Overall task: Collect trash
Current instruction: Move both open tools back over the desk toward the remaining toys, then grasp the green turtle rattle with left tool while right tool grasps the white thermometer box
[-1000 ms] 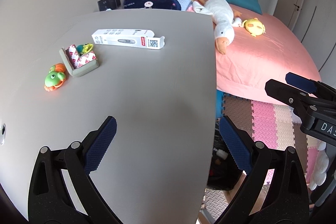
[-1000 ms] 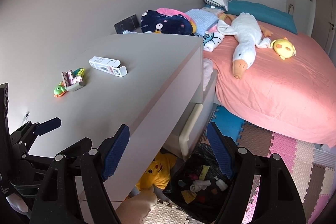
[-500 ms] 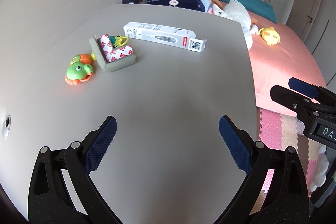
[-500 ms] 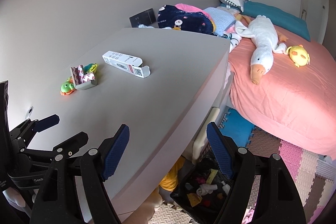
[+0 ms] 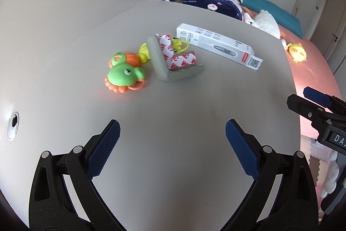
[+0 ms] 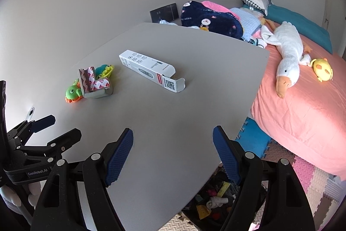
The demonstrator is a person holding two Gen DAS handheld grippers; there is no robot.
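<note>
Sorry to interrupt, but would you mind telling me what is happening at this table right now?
A person is collecting trash with two handheld grippers. The left gripper and right gripper are both open and empty, held above the grey table. Ahead lie a white thermometer box with its end flap open, a grey L-shaped corner guard with adhesive tape, and green frog toys. Nothing is picked up yet. A black bin of scraps sits below the table edge.
</note>
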